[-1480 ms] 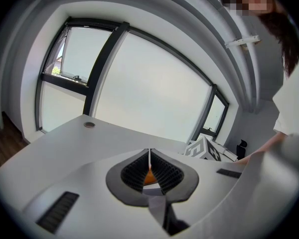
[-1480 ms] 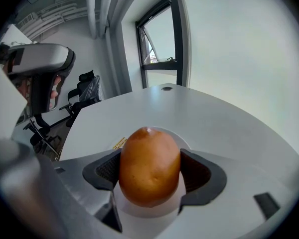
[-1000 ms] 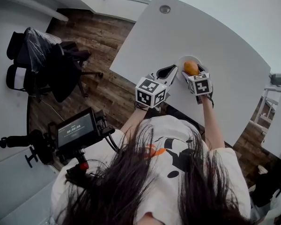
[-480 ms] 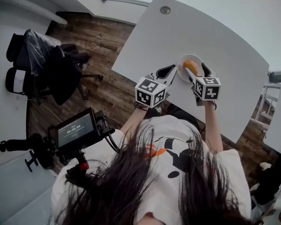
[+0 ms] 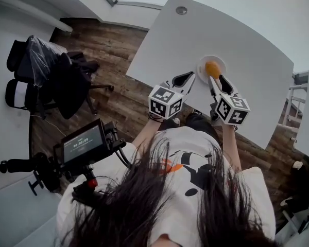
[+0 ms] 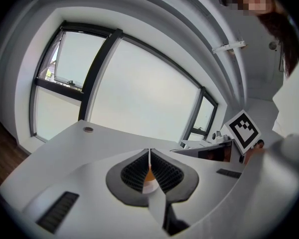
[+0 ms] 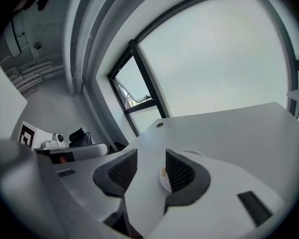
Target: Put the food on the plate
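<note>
The right gripper (image 5: 217,82), jaws empty and narrowing, had lifted away, leaving the orange food (image 5: 212,68) on the plate (image 5: 200,67), so the task looked done. The left gripper (image 5: 188,78) was closed on nothing.

Nothing you could read showed anywhere. The monitor (image 5: 83,143) beside you carried pale characters too small to make out. The cubes (image 5: 166,101) on your left hand-held gripper (image 5: 188,79) and right hand-held gripper (image 5: 217,80) bore only black-and-white square markers.
</note>
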A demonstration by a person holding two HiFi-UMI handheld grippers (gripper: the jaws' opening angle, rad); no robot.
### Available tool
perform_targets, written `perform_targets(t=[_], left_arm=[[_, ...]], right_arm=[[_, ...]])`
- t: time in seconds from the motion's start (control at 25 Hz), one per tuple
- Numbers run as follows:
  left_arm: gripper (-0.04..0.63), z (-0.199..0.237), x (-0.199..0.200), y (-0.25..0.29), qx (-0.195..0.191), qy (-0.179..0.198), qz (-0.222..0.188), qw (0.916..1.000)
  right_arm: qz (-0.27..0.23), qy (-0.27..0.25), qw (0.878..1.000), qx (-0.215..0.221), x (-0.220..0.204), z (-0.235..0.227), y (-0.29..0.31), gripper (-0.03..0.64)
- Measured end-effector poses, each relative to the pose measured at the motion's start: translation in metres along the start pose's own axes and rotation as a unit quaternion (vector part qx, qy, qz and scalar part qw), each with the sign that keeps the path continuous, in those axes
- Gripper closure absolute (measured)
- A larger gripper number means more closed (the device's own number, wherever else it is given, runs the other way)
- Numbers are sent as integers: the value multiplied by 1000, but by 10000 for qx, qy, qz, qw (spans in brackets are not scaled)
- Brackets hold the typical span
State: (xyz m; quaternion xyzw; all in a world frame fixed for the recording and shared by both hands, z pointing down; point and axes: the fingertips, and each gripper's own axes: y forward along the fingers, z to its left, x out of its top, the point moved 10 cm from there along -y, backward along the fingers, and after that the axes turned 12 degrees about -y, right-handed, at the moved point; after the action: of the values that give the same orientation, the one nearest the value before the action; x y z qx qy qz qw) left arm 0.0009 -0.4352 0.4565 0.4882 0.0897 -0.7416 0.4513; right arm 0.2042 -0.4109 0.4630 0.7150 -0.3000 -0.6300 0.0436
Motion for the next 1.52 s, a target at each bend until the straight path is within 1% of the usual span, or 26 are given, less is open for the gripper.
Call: perform_targets(t=[0.08, 0.12, 0.28, 0.52, 0.72, 0.96, 1.16, 1.4, 1.52], left_arm=[[584, -3, -1, -9, -78, 42, 6, 10000], [584, -4, -1, -13, -116, 64, 6, 9999], [584, -11, -7, -32, -258, 137, 22, 9996], [584, -15, -23, -63, -458, 201, 137, 9987], [584, -25, -47, -84, -615, 187, 238, 9977], [584, -35, -66, -94, -782, 88, 412, 9960], [584, -43, -77, -96, -923, 41, 550, 9942], [584, -42, -79, -101, -916, -35, 598, 9940], [584, -49, -85, -105, -868, -93, 623, 9942]], right_arm=[[-123, 192, 9997, -91, -3, 8, -9, 484], [-169, 247, 9995, -126, -4, 12, -13, 503], [-272, 206, 9991, -250, -8, 28, -29, 503], [-446, 347, 9975, -434, -19, 58, -53, 503], [-540, 472, 9955, -616, -42, 79, -86, 503], [-410, 600, 9945, -758, -64, 97, -109, 503], [-262, 633, 9936, -902, -75, 101, -123, 503], [-205, 721, 9915, -1067, -83, 103, -133, 503], [-196, 778, 9911, -1060, -90, 106, -145, 503]])
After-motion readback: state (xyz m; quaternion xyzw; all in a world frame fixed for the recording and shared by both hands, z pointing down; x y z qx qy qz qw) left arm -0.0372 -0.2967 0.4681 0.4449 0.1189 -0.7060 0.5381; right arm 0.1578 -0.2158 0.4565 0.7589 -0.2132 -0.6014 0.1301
